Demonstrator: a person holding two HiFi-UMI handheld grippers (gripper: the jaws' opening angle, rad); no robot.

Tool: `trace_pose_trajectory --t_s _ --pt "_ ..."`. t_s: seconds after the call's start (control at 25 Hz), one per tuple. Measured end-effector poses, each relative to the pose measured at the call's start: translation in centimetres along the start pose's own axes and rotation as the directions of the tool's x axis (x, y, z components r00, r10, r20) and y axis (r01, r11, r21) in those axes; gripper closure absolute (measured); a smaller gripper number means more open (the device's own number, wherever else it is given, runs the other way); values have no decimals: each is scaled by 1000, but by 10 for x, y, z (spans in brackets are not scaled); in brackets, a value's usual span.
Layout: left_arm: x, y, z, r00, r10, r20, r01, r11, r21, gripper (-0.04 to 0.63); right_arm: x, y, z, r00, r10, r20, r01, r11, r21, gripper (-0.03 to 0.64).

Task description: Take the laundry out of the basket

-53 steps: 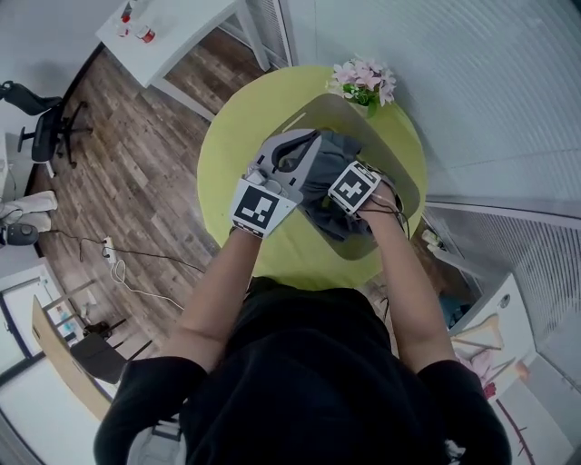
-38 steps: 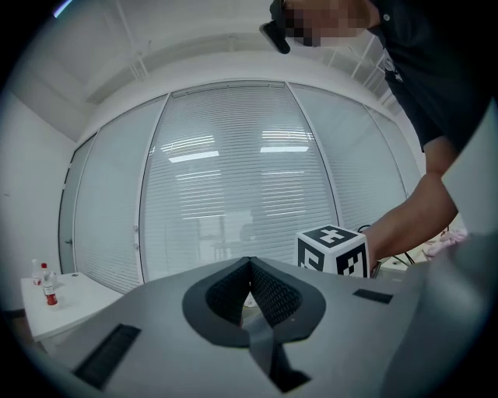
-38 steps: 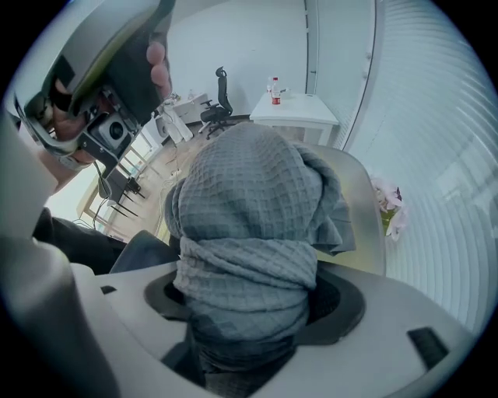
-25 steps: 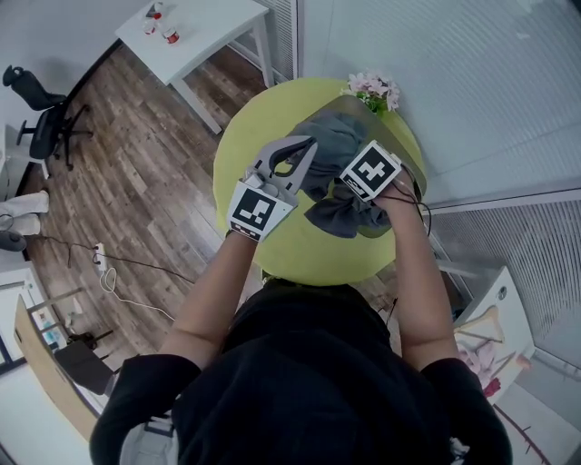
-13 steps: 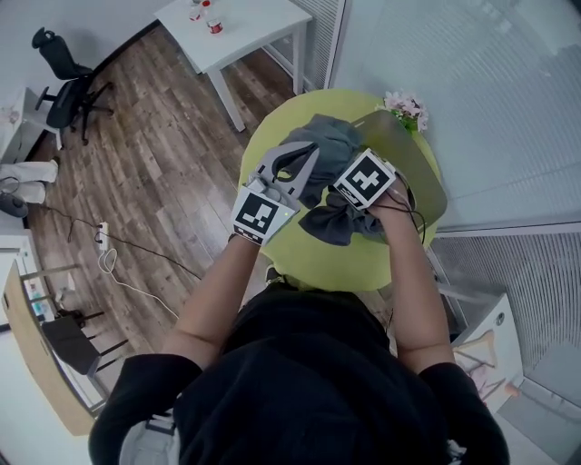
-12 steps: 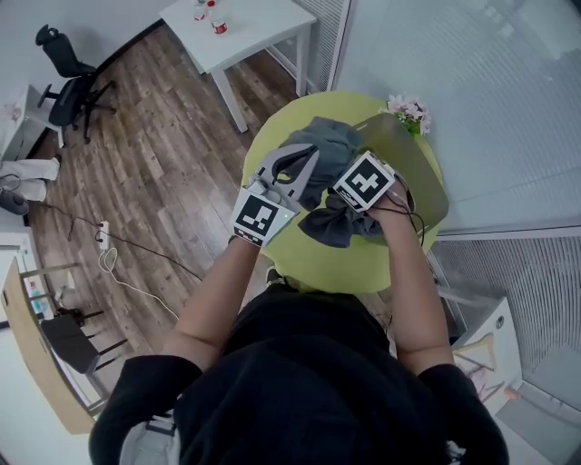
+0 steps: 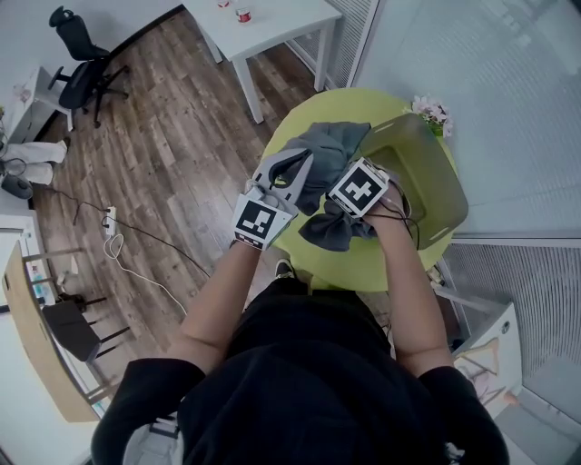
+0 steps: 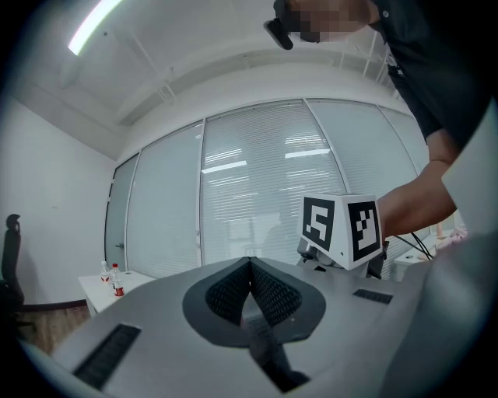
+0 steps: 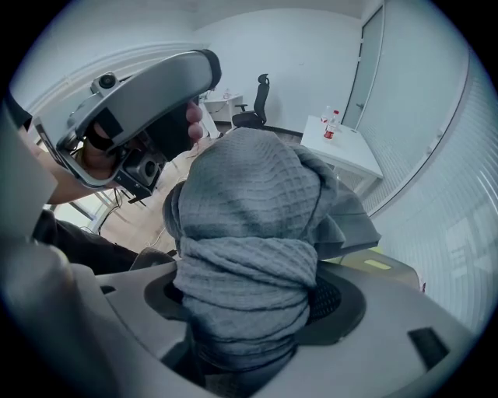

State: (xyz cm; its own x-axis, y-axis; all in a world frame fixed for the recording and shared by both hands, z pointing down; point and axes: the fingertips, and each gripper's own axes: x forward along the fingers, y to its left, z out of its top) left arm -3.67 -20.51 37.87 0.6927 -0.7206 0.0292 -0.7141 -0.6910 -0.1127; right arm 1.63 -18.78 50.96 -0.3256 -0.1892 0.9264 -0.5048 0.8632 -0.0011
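A grey waffle-weave cloth [image 7: 331, 145] hangs bunched over the left half of the round green table [image 7: 363, 265], outside the olive basket [image 7: 427, 173]. My right gripper [image 7: 345, 192] is shut on it. In the right gripper view the cloth [image 9: 249, 225] fills the space between the jaws and hides the pads. One loose end of the cloth droops below the marker cube. My left gripper [image 7: 304, 162] hovers just left of the cloth, tilted upward, with its pads [image 8: 233, 291] pressed together and nothing between them. The basket's inside looks empty where it shows.
Pink flowers [image 7: 431, 113] stand at the table's far edge behind the basket. A white side table [image 7: 263, 23] with small bottles and a black office chair [image 7: 86, 77] stand on the wood floor to the left. Cables trail across the floor [image 7: 136, 263].
The right gripper has lifted the grey cloth out of the basket and carried it left over the table. The left gripper has stayed shut beside it.
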Motion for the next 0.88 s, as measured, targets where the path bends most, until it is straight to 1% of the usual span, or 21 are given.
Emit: trace_pose_trajectory --t_s 0.24,0.56,0.88 --pt "-22 5 -18 1000 -12 -12 11 1000 -18 592 23 23 6 1000 4 -8 -4 1000 8 256" --pt "-41 4 -43 999 -47 -21 46 997 -54 592 52 48 8 1000 19 17 -20 998 65 256" --pt "-42 -2 -80 996 -65 -52 59 992 -109 592 95 58 -22 1000 15 -2 -15 992 126 256"
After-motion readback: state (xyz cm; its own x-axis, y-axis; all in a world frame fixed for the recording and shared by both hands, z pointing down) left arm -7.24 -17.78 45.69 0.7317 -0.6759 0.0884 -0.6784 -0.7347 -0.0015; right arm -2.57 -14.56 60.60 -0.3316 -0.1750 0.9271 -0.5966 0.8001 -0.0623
